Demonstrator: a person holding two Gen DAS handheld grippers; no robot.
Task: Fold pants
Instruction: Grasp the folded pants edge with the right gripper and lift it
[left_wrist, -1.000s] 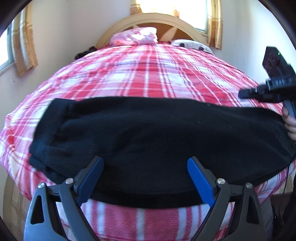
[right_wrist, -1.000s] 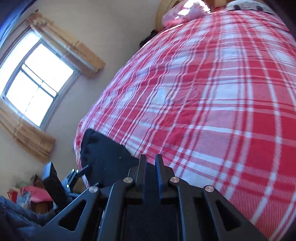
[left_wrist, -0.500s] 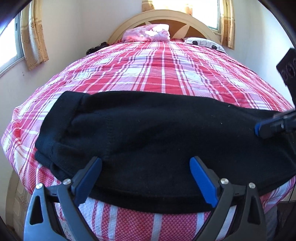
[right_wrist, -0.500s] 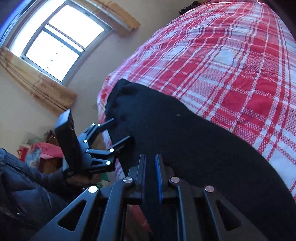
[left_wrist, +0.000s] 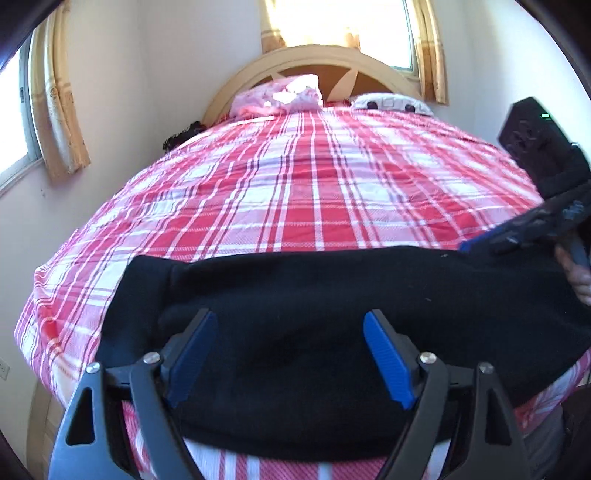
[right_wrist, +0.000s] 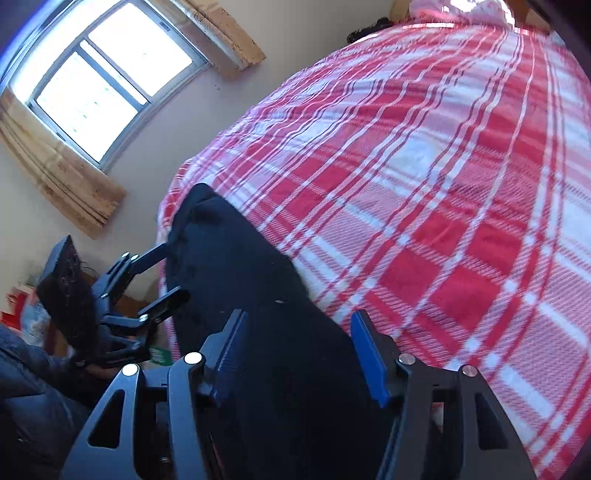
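Black pants (left_wrist: 332, 332) lengthwise-folded along the bed's (left_wrist: 314, 192) near edge; right gripper (right_wrist: 299, 350) just opening, left gripper (left_wrist: 291, 354) narrowing slightly, both empty; next, regrasp an end.

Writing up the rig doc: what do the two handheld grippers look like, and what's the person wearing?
Both match. The left gripper and right gripper have black skeletal linkage arms with triangular cutouts, silver pivot screws and ribbed blue pads. A black box on the right one shows a green light. The person wears a dark blue puffy sleeve.
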